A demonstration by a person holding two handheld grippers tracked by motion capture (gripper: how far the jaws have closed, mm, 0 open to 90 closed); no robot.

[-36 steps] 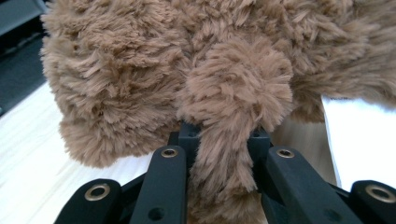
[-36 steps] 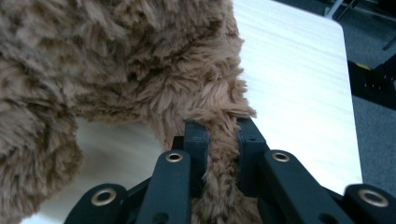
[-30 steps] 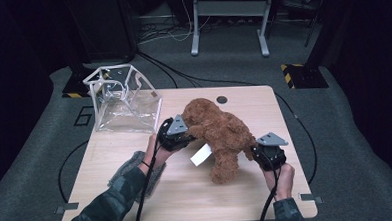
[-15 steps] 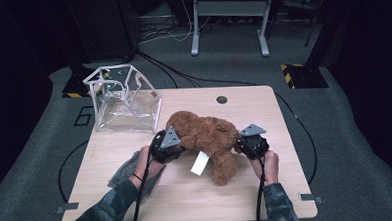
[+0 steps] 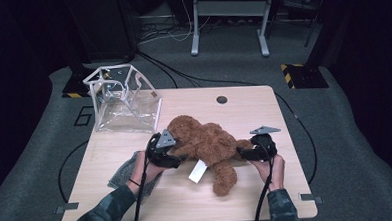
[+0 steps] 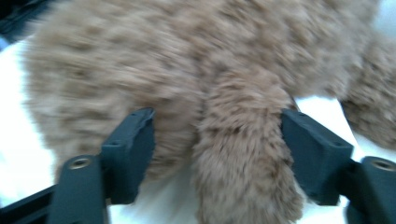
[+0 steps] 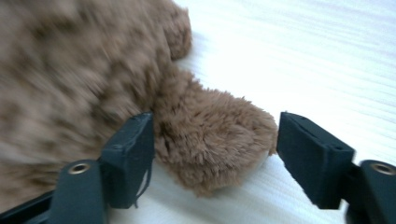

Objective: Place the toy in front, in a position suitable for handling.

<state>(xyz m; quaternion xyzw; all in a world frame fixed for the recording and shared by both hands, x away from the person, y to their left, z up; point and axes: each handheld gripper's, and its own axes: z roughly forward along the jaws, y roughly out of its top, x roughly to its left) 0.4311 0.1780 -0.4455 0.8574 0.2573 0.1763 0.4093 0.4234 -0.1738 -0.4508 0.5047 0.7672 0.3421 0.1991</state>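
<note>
A brown plush bear lies in the middle of the wooden table, with a white tag at its near side. My left gripper is at the bear's left side. A furry limb sits between its jaws, which have just been opening. My right gripper is at the bear's right end. Its jaws have also just been opening, and a paw lies between them with a gap to the right finger. Both the left gripper and the right gripper stand open around the fur.
A clear plastic bag with white edging stands at the table's back left corner. A grey cloth lies under the left hand. A round cable hole is at the back edge. Metal stand legs stand on the floor beyond.
The bear has come down and toward the near side and lies flat on the table. Both grippers, shut on its limbs before, have opened. The right hand moved left.
</note>
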